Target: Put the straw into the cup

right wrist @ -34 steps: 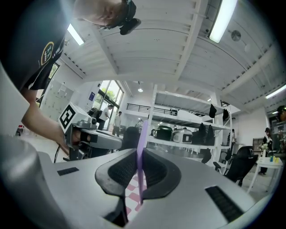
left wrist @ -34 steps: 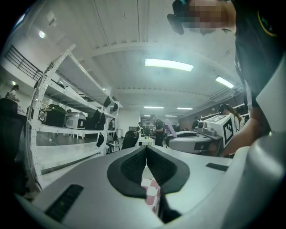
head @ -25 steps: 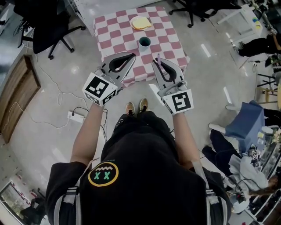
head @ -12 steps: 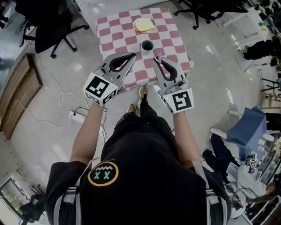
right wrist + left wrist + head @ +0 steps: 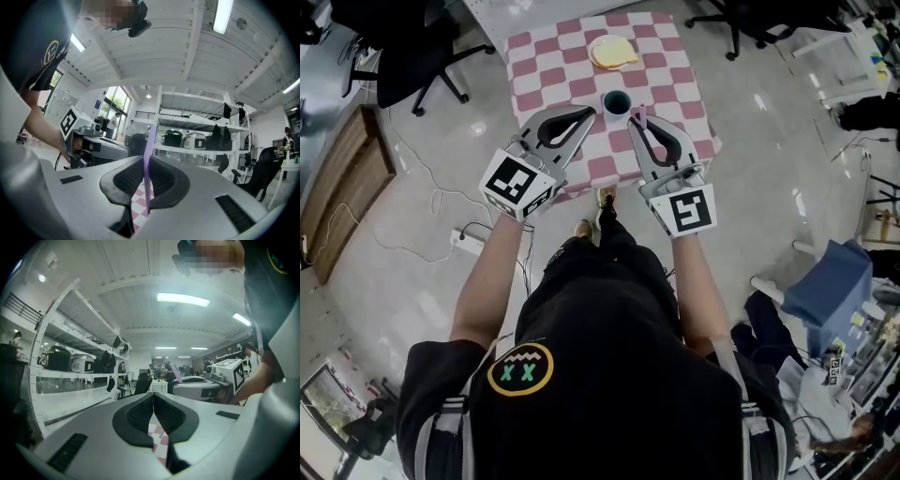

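I count: two grippers, left gripper and right gripper; one purple straw; one cup; one plate; one checkered table; one power strip.

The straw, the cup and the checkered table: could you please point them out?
straw [image 5: 147, 157], right gripper view, its middle between the jaws.
cup [image 5: 616, 102], head view, its dark inside.
checkered table [image 5: 551, 67], head view, a bare square.

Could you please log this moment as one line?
right gripper: shut on straw | left gripper: shut, empty | cup: on table, no straw
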Tool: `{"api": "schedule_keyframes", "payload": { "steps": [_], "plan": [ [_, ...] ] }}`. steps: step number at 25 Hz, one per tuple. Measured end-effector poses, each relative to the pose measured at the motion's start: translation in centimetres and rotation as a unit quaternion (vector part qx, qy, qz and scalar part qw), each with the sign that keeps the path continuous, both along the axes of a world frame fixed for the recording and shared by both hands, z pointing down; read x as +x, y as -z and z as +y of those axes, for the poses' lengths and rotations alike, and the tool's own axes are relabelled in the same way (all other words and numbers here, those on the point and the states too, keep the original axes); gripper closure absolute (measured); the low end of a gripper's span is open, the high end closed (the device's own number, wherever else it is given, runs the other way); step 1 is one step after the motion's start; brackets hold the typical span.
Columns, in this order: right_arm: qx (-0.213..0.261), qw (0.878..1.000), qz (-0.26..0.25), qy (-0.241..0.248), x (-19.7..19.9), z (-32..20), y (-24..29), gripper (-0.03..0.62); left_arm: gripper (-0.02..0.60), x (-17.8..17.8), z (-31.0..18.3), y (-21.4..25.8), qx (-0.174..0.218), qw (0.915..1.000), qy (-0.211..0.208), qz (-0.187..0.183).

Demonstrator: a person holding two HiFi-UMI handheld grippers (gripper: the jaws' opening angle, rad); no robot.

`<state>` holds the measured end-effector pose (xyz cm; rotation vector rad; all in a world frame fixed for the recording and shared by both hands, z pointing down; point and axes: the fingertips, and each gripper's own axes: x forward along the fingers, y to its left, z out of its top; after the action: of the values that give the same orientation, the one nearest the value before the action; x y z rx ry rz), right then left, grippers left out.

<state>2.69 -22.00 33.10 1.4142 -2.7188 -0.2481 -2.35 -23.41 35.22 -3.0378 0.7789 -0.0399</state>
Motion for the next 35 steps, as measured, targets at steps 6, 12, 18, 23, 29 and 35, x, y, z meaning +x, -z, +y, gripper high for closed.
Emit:
{"api": "schedule_keyframes", "payload": {
  "steps": [6, 12, 18, 23, 29, 35],
  "plan": [
    [-0.005, 1.0, -0.006, 0.01, 1.1, -3.0, -1.1, 0.543, 0.561, 1.7, -2.6, -0.8, -0.003, 1.0, 0.004, -0.006],
    [-0.01, 1.0, -0.013, 0.019, 1.9, -5.6, -2.3, 0.543, 0.561, 2.9, -4.9, -2.2, -0.007, 0.9998, 0.008, -0.017],
    [-0.017, 0.999, -0.021, 0.032, 2.4, -7.7, -3.7, 0.542, 0.561, 4.0, -6.8, -3.6, -0.011, 0.9996, 0.013, -0.021],
    [-0.025, 0.998, -0.031, 0.04, 2.5, -8.8, -5.2, 0.542, 0.561, 4.6, -8.0, -4.6, -0.012, 0.9995, 0.018, -0.022],
    [-0.04, 0.998, -0.033, 0.044, 2.9, -10.0, -7.2, 0.543, 0.561, 5.1, -9.2, -6.0, -0.019, 0.9993, 0.02, -0.025],
    [-0.047, 0.997, -0.037, 0.049, 3.1, -11.0, -9.0, 0.543, 0.561, 5.5, -10.1, -7.2, -0.02, 0.9993, 0.023, -0.023]
  ]
}}
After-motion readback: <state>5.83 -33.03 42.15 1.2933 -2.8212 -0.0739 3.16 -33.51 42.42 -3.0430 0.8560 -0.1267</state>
